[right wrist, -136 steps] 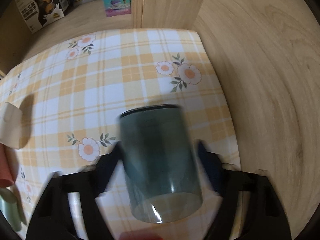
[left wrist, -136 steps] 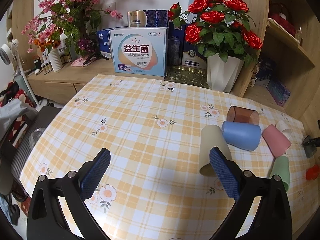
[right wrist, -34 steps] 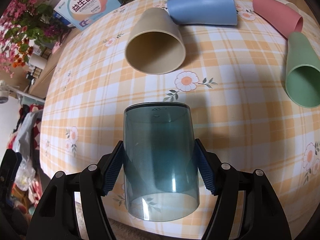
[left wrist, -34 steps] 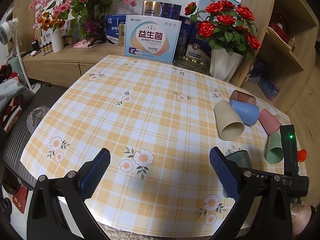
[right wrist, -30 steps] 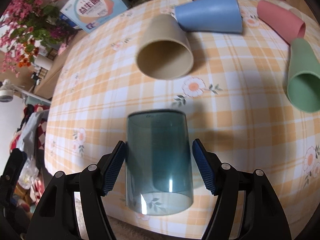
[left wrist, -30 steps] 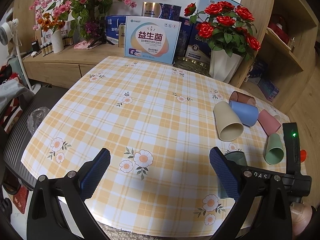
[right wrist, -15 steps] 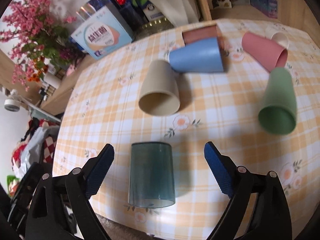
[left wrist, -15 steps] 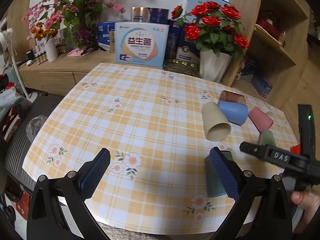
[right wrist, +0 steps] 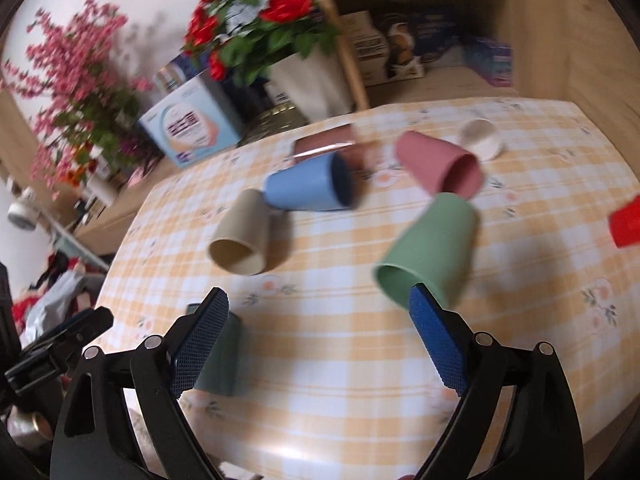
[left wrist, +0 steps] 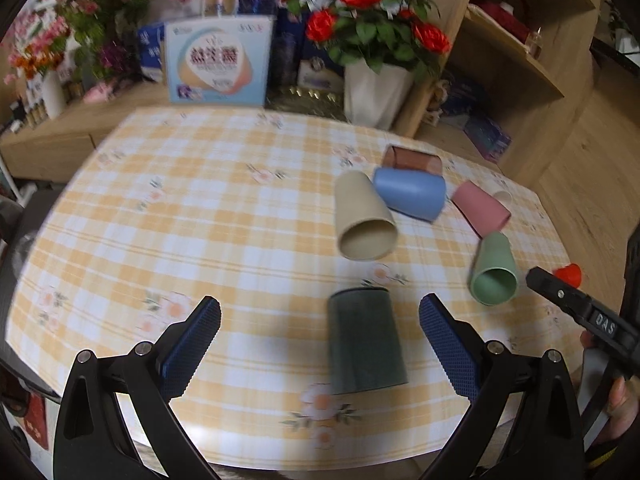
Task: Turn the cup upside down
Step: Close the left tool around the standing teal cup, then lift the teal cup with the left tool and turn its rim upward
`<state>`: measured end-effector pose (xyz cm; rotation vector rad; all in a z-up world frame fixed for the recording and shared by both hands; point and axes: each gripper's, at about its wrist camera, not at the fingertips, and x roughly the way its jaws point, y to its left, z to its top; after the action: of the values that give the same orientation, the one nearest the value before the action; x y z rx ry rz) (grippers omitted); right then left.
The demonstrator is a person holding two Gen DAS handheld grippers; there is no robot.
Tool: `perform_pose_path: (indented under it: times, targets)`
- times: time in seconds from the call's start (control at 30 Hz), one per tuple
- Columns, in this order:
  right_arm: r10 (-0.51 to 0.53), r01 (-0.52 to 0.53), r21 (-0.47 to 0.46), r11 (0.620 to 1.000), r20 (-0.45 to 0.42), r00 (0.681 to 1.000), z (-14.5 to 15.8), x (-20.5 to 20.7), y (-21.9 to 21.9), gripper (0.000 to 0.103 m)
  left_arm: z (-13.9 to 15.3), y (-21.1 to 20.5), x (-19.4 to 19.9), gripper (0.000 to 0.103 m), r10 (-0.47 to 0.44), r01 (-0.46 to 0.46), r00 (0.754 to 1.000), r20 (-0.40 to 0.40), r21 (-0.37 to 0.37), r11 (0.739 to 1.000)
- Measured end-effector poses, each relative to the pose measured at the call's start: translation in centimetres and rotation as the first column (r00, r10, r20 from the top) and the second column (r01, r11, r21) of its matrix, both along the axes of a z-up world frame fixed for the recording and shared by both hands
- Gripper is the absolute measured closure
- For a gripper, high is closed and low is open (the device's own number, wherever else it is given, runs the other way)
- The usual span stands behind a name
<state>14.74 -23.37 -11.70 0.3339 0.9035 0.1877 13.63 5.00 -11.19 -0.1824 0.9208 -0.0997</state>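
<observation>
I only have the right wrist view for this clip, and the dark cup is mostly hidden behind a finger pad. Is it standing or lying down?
Observer: The left wrist view shows the whole dark teal cup. It stands on end on the checked tablecloth, and nothing touches it.
Operator: Is the left gripper open?
Observer: Yes. The left gripper has its jaws wide apart. The cup stands ahead of them and is not clamped.
Operator: Where is my gripper relative to the cup?
Observer: The right gripper has open jaws. In the left view it sits to the right of the cup, clear of it, with the person's hand on its handle.
</observation>
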Motion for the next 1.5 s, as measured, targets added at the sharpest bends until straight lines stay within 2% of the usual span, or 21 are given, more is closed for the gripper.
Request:
perform_pose_path:
  times: [0.07, 0.17, 0.23, 0.3, 0.53, 0.63, 0.77, 0.97, 1.17, 1.27, 1.5]
  targets:
    - [-0.020, 0.020, -0.012, 1.000, -0.009, 1.000, -0.4, -0.2, -1.2, 0.015, -0.9, -0.6, 1.3, 0.006, -0.019, 0.018, 0.999, -0.050, -0.030, 0.999]
    - [-0.057, 0.054, -0.105, 0.993, -0.029, 0.998, -0.9, -0.1, -2.2, 0.015, -2.7, -1.1, 3.4, 0.006, -0.035, 0.018, 0.987, -0.159, -0.110, 0.994]
    - [-0.071, 0.067, -0.134, 0.989, -0.029, 0.997, -1.1, -0.2, -2.9, 0.015, -3.7, -1.3, 4.5, 0.007, -0.046, 0.013, 0.976, -0.213, -0.154, 0.988]
    - [-0.094, 0.088, -0.149, 0.985, -0.038, 0.995, -1.4, 0.0, -3.7, 0.015, -4.7, -1.7, 5.7, 0.009, -0.036, -0.003, 0.965, -0.261, -0.148, 0.989]
    - [-0.144, 0.131, -0.172, 0.976, -0.069, 0.987, -2.3, 0.0, -5.6, 0.015, -7.0, -3.0, 7.9, 0.018, -0.046, 0.002, 0.933, -0.356, -0.122, 0.993]
    - [-0.154, 0.140, -0.160, 0.977, -0.074, 0.985, -2.5, 0.0, -6.0, 0.015, -7.7, -3.8, 8.4, 0.028, -0.055, 0.023, 0.925, -0.377, -0.088, 0.996]
    - [-0.159, 0.147, -0.140, 0.979, -0.084, 0.984, -2.9, 0.1, -6.6, 0.015, -8.6, -4.2, 8.7, 0.029, -0.050, 0.030, 0.913, -0.405, -0.054, 0.998]
    - [-0.162, 0.149, -0.127, 0.981, -0.099, 0.982, -3.3, 0.2, -6.9, 0.015, -9.4, -4.4, 8.6, 0.029, -0.049, 0.031, 0.903, -0.426, -0.049, 0.998]
    - [-0.155, 0.143, -0.126, 0.982, -0.095, 0.983, -3.2, 0.1, -6.7, 0.015, -9.3, -4.7, 8.5, 0.031, -0.058, 0.038, 0.904, -0.423, -0.055, 0.998]
    - [-0.156, 0.143, -0.129, 0.981, -0.096, 0.983, -3.2, 0.1, -6.6, 0.015, -9.4, -4.5, 8.3, 0.040, -0.063, 0.034, 0.905, -0.422, -0.076, 0.997]
    - [-0.159, 0.146, -0.134, 0.980, -0.091, 0.983, -3.0, -0.1, -6.5, 0.015, -8.5, -2.2, 6.4, 0.041, -0.040, -0.015, 0.928, -0.370, -0.143, 0.990]
